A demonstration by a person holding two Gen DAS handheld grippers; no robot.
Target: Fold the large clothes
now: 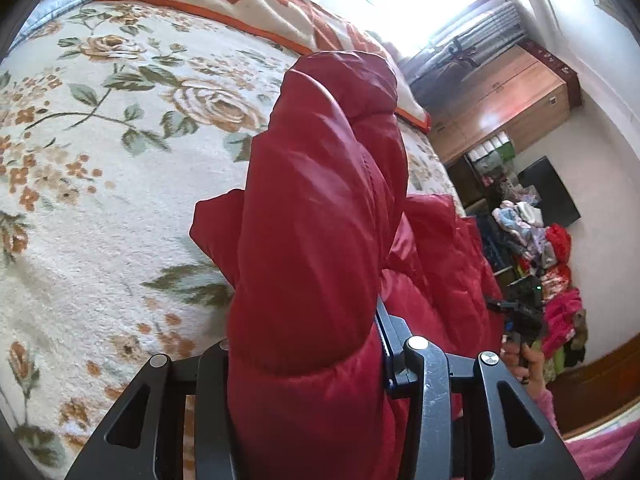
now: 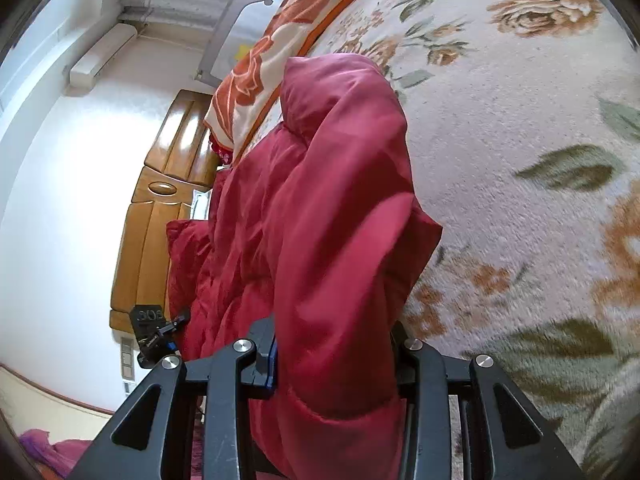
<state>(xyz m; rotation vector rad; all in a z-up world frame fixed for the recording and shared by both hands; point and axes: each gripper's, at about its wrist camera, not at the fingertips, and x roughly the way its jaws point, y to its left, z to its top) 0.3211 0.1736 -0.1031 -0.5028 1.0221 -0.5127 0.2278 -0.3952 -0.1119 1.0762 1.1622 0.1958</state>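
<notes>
Red padded jacket (image 1: 320, 200) clamped in both jaws, raised over floral blanket (image 1: 100, 140)

The left hand-held gripper (image 1: 304, 344) has its jaws closed tight on a thick bunch of red padded cloth. The right hand-held gripper (image 2: 334, 344) grips in the same way. In the left wrist view, the person's right hand (image 1: 526, 364), in a pink sleeve, holds the other tool.

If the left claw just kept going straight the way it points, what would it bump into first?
The left claw is already shut on the red padded coat, which fills its path. Beyond that, probably the floral blanket on the bed, though depth is hard to judge.
</notes>
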